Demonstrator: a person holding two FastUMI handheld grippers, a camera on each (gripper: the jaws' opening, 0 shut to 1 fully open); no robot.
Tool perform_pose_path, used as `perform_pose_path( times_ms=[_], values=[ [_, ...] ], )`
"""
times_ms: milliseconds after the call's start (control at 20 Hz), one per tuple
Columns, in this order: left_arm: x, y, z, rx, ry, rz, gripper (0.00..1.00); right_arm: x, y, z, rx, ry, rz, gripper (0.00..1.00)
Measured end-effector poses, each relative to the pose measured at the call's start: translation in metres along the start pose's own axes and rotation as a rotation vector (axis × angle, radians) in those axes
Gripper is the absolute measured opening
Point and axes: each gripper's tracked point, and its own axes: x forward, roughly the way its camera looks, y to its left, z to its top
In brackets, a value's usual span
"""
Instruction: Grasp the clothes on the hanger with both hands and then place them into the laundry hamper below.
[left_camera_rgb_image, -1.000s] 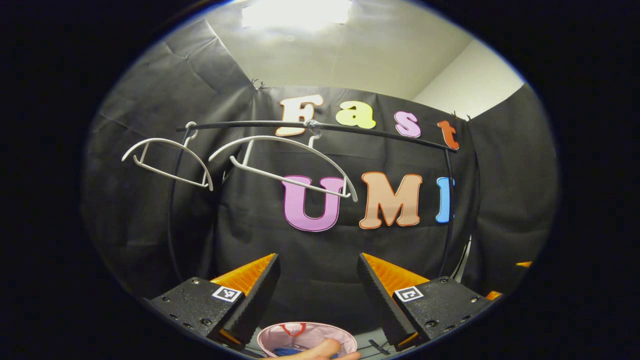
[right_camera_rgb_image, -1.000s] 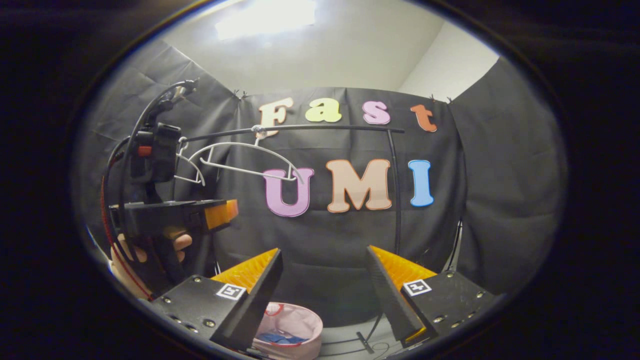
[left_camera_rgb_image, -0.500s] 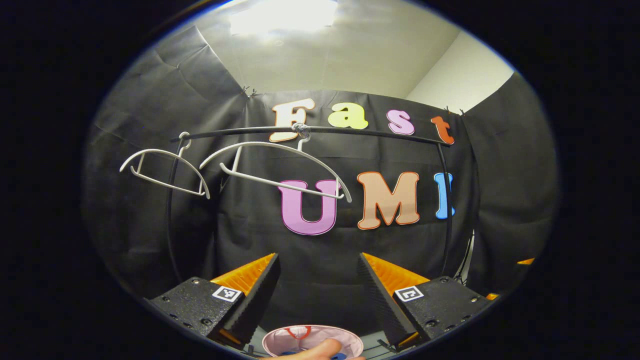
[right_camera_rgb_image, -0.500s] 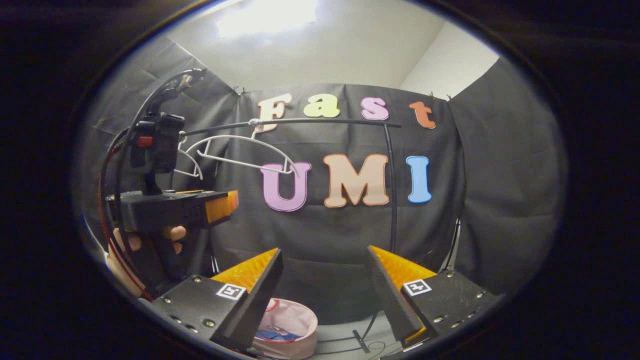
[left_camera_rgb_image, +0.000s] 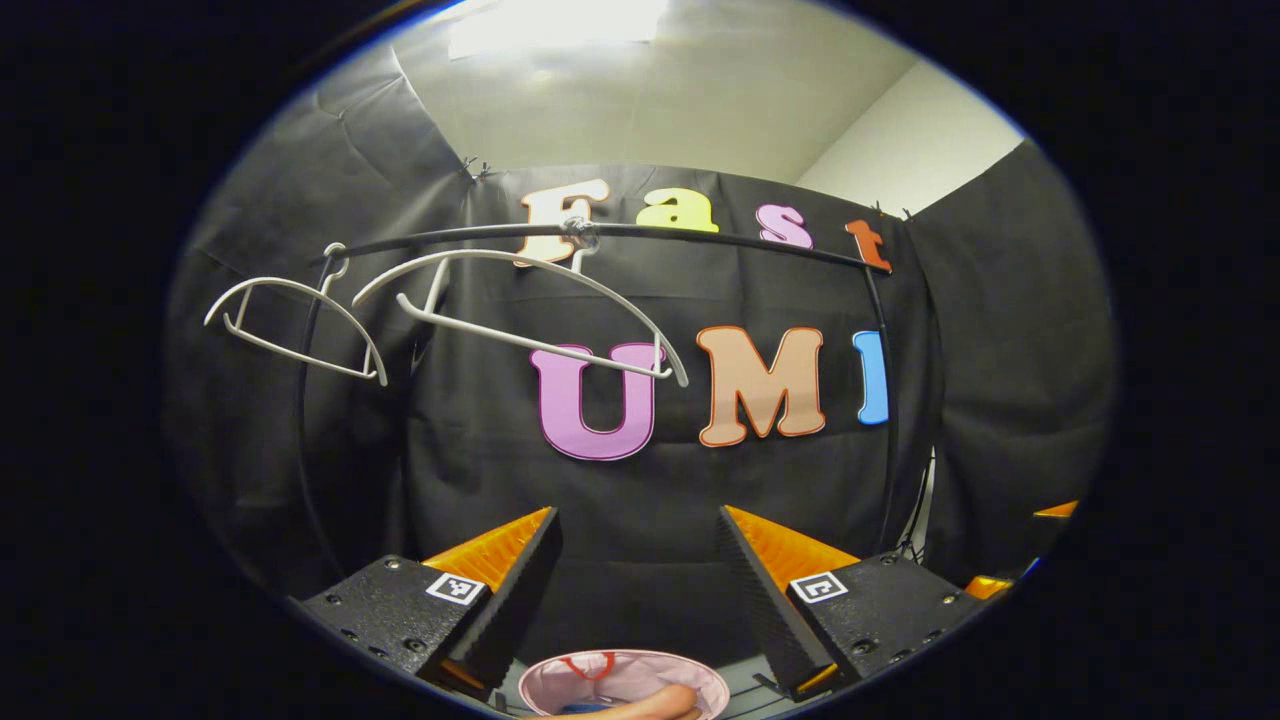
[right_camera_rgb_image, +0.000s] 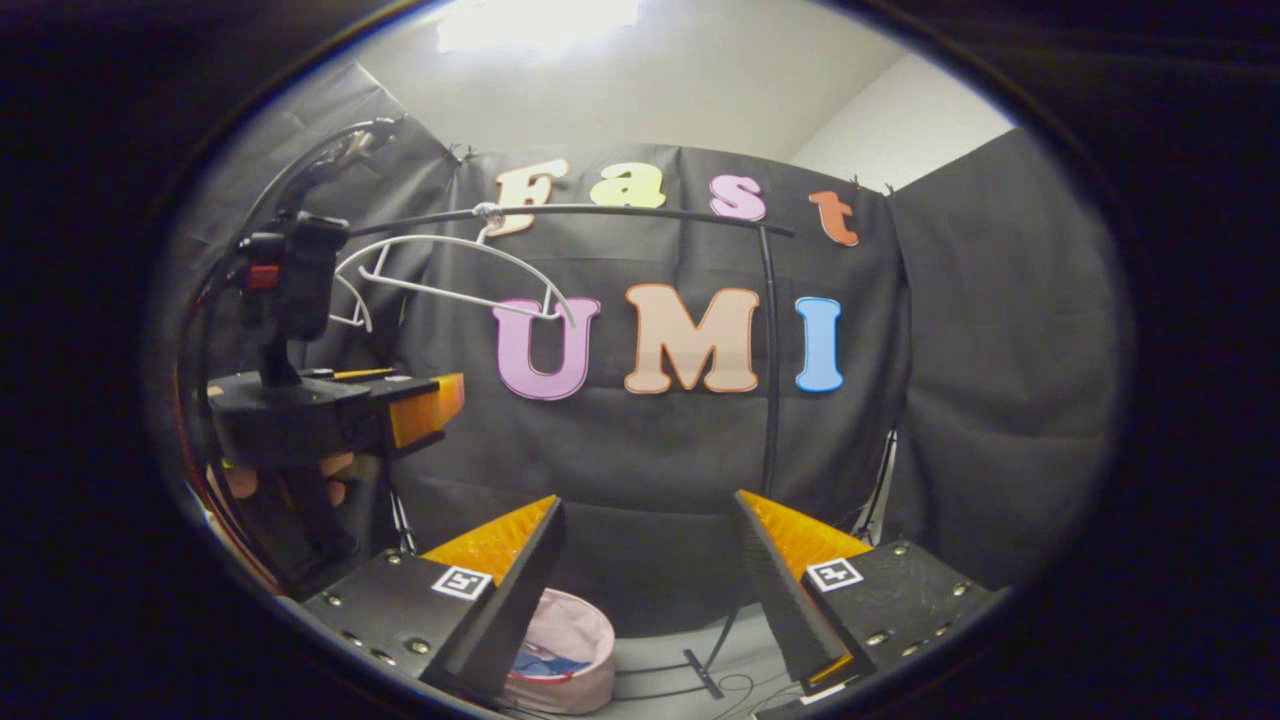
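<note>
Left gripper view: left claw (left_camera_rgb_image: 637, 570) stands wide, nothing between its fingers, aimed at the black cloth wall. At 12 o'clock above it runs a dark rail (left_camera_rgb_image: 700, 240); two white hangers hang from it — a large hanger (left_camera_rgb_image: 520, 300) at about 11 o'clock and a small hanger (left_camera_rgb_image: 295, 325) at 10 o'clock, both bare and tilted. At 6 o'clock, below and between the fingers, sits the pink hamper (left_camera_rgb_image: 625, 675) with a red handle; a fingertip (left_camera_rgb_image: 660, 702) crosses its near rim, and a scrap of blue cloth shows beside it inside.

Right gripper view: right claw (right_camera_rgb_image: 648, 570) is likewise wide and holds nothing. The hamper (right_camera_rgb_image: 565, 655) lies on the floor at 7 o'clock, partly behind the claw's left finger, with blue clothes (right_camera_rgb_image: 540, 663) inside. The rail (right_camera_rgb_image: 600, 212) runs across at 12 o'clock on a dark upright post (right_camera_rgb_image: 770, 350); the large hanger (right_camera_rgb_image: 450, 280) hangs bare at 11 o'clock. At 9 o'clock, the left claw (right_camera_rgb_image: 425, 410) shows side-on, held by a hand (right_camera_rgb_image: 280, 480) — its opening cannot be judged from this angle. Loose cables (right_camera_rgb_image: 720, 685) lie on the floor at 6 o'clock.
</note>
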Motion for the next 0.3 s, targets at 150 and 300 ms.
perform_pose_path(
  times_ms=[150, 300],
  values=[
    [0.005, 0.017, 0.003, -0.023, -0.009, 0.006, 0.95, 0.007, 0.019, 0.003, 0.008, -0.009, 0.048, 0.98],
    [0.01, 0.031, 0.002, -0.019, -0.003, 0.009, 0.91, 0.017, 0.05, 0.009, 0.071, -0.027, 0.15, 0.98]
  ],
)
